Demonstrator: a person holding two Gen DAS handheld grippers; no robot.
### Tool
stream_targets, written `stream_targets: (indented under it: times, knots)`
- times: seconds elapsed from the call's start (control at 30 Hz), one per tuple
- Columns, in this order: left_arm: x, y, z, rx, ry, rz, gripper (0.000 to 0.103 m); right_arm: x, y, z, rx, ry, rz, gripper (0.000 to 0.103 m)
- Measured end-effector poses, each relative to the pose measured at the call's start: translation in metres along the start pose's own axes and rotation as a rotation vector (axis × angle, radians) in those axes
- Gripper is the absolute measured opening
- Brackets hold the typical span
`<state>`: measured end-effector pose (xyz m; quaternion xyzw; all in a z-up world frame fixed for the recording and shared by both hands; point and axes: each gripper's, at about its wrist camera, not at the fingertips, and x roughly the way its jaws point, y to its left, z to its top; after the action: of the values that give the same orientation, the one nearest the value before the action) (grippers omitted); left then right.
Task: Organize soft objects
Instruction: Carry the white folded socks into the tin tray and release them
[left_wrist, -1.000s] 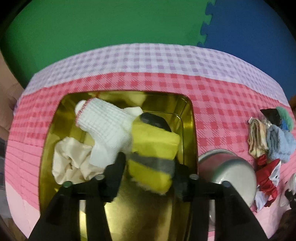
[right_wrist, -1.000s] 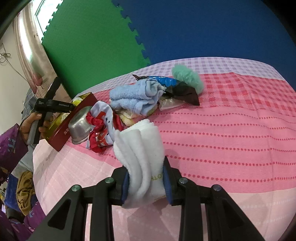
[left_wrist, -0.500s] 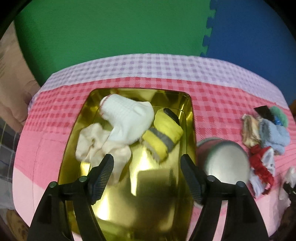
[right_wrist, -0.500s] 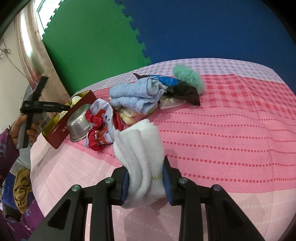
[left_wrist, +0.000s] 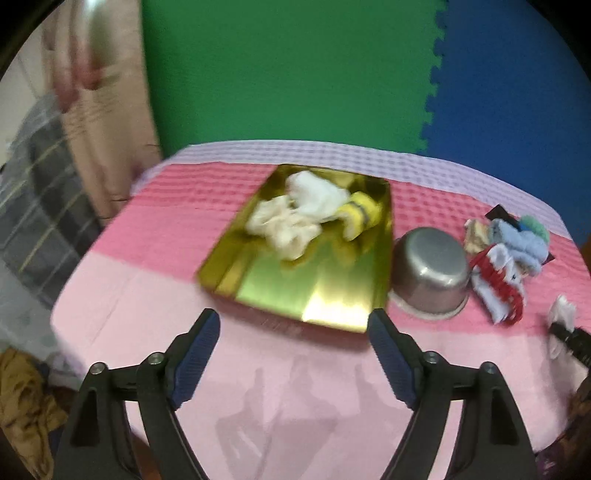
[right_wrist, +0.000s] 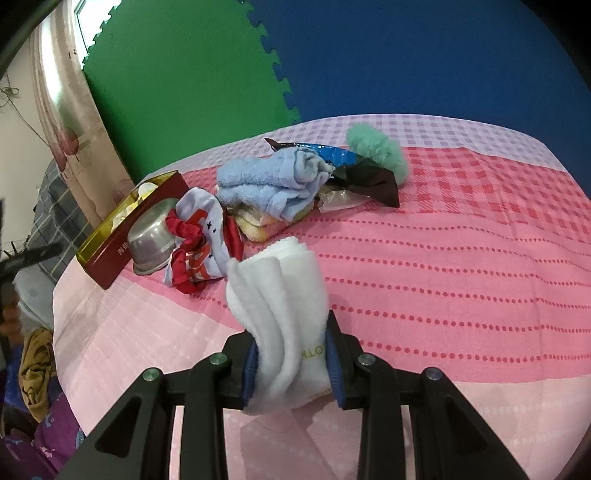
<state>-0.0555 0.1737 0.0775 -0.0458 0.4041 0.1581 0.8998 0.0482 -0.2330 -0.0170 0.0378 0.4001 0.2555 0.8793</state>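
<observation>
The right tool (right_wrist: 291, 363) gripped a white towel (right_wrist: 280, 306), the left tool (left_wrist: 293, 338) hung wide open and empty, three soft items lay in the gold tray (left_wrist: 314, 295), and a pile (right_wrist: 280, 184) remained on the table (right_wrist: 461, 277).

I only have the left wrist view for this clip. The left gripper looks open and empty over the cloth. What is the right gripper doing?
Observer: The right gripper is shut on a folded white cloth.
Operator: Is that cloth inside the gold tin?
Observer: No, the tin sits far off to its left, beside the upturned steel bowl.
Operator: Anything printed on the cloth?
Observer: Yes, faint yellow lettering near the right finger, too small to read.
</observation>
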Motion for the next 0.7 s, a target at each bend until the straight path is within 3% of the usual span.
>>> stream_targets:
  times: [0.13,0.23,0.4,0.57,0.7]
  knots:
    - [-0.007,0.014,-0.024,-0.006,0.001,0.049,0.085,-0.009,0.013,-0.003,0.025,0.020,0.025,0.031]
    - [-0.004,0.016,-0.035,0.015,-0.015,0.096,0.085,-0.015,0.048,0.005,-0.032,0.024,0.064,0.031]
    - [-0.006,0.018,-0.037,0.001,-0.039,0.048,0.085,-0.009,0.119,0.048,-0.129,0.032,0.178,0.031]
    - [-0.012,0.027,-0.035,-0.029,-0.050,0.047,0.085,0.035,0.198,0.103,-0.218,0.085,0.306,0.031]
    - [-0.011,0.039,-0.034,-0.082,-0.043,0.055,0.085,0.094,0.257,0.134,-0.277,0.166,0.317,0.031]
